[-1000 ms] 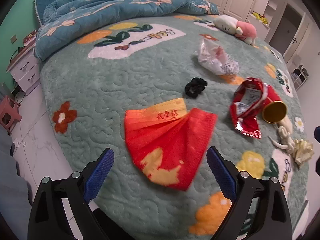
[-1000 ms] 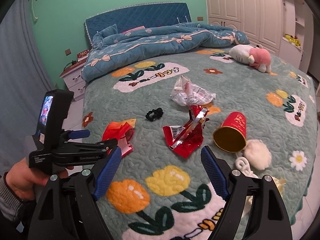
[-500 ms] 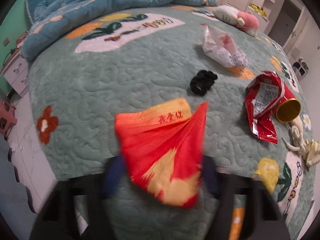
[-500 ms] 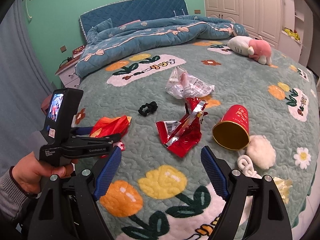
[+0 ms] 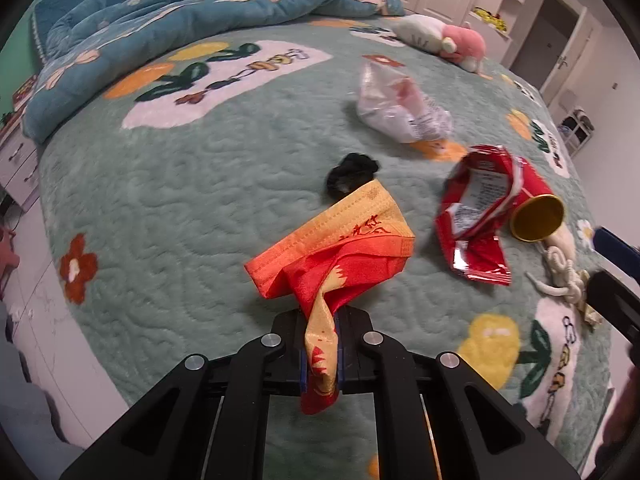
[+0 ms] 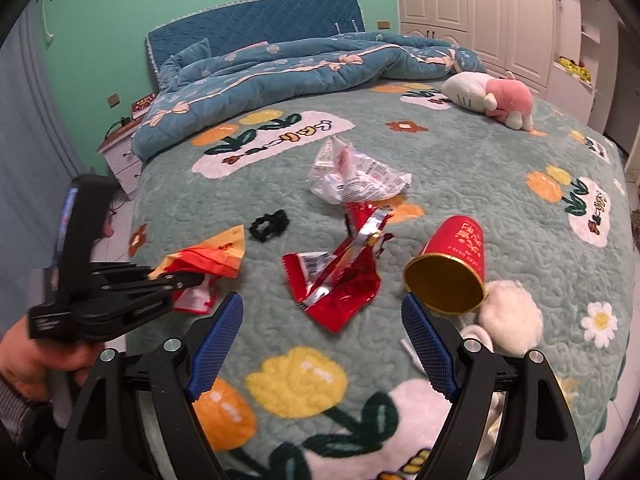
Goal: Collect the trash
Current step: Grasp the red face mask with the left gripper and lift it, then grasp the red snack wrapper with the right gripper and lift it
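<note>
The left gripper (image 5: 320, 344) has just been closing and its jaws now pinch the near end of an orange and red face mask (image 5: 340, 256), which bunches up between the blue pads and hangs a little below them. The rest of the mask still lies on the green flowered bedspread (image 5: 192, 200), close to the bed's near edge. In the right wrist view the same gripper comes in from the left side, held by a hand (image 6: 36, 360) in a grey sleeve, with the mask (image 6: 208, 260) crumpled at its tip.

The right gripper (image 6: 322, 344) hovers over the near edge of the bed with its jaws wide apart and nothing between them. Just beyond it lies a torn red snack wrapper (image 6: 340, 280), and to its right a red paper cup (image 6: 452, 268) lies on its side, gold mouth facing the near edge. A white pompom (image 6: 508, 320) with a cord touches the cup on the near side. Farther toward the middle of the bed sit a black hair tie (image 6: 270, 225) and a crumpled clear plastic bag (image 6: 352, 180). A pink and white plush toy (image 6: 492, 98) rests near the far right edge, and a blue quilt (image 6: 300, 68) is heaped at the head of the bed.
</note>
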Available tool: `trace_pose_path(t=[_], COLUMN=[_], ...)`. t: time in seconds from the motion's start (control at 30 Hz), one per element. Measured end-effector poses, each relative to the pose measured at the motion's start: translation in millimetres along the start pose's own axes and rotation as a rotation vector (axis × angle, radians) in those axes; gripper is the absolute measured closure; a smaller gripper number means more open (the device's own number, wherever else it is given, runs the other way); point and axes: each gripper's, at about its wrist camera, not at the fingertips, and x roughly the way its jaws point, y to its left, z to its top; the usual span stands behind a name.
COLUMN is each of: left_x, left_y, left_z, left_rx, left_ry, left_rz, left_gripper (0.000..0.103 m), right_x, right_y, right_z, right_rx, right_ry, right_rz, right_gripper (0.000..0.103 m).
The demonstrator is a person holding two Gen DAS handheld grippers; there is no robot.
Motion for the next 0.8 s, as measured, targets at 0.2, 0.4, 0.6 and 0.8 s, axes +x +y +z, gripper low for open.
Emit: trace_pose_path(t=[0.2, 0.4, 0.6, 0.8], left_x=[8, 20, 28, 30], left_y=[-10, -14, -15, -13], left_z=[8, 14, 18, 21], left_rx=[0.025, 0.031, 0.034, 0.028], left_ry=[0.010, 0.026, 0.041, 0.044], left_rz=[-0.017, -0.026, -0.035, -0.045], left_gripper=[0.093, 0.093, 0.093, 0.093], right_x=[27, 58, 77, 85], right_y=[-19, -27, -22, -17], right_z=[10, 20, 31, 37], right_rx=[0.021, 0.009, -0.029, -0.026], right_ry=[0.018, 0.042, 0.029, 0.024], right_rz=[-0.024, -0.039, -0.077, -0.038], right_gripper=[0.022, 0.022, 0.006, 0.006])
